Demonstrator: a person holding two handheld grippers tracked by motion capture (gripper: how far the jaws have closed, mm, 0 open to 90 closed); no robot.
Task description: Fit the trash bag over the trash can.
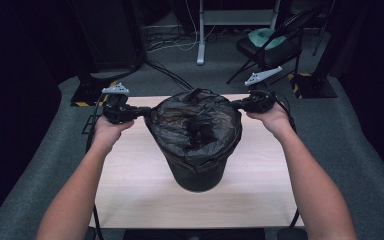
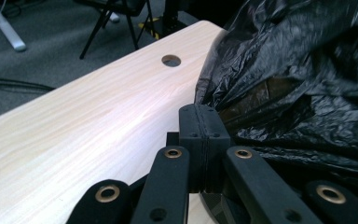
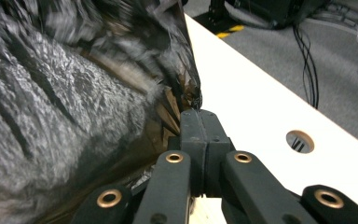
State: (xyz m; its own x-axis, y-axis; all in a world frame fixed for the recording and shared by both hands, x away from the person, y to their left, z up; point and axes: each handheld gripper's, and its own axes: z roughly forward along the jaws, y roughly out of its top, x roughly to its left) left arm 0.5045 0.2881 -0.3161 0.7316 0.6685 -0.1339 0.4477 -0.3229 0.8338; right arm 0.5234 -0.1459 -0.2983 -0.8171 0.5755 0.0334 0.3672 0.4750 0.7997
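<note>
Black bin bag [image 1: 195,125] lines a dark round bin [image 1: 197,172] standing near the middle of the light wood worktop [image 1: 130,185], the bag's film folded out over the bin's rim and crumpled loosely at the mouth. Left hand-held gripper [image 1: 145,113] meets the bag's left edge at rim height; in the left gripper view its jaws are pressed together with a pinch of the bag's film [image 2: 279,79] at the tips [image 2: 204,116], so it is clamped on the bag. Right hand-held gripper [image 1: 236,104] is at the bag's right edge, same height; in the right gripper view the jaws are fully together [image 3: 200,119] with a small tuft of black film [image 3: 98,93] caught at the tip. Bag film pulled taut between the two grips across the bin's mouth. Both forearms come in from the bottom of the high view, left hand [image 1: 109,127] and right hand [image 1: 272,117] wrapped around the gripper bodies. Round cable hole in the worktop [image 2: 171,60] beyond the left gripper, another [image 3: 299,141] beside the right one. Behind the worktop: grey carpet floor [image 1: 360,140], a folding chair [image 1: 270,45], loose cables [image 1: 170,45], a white desk leg [image 1: 200,35].
</note>
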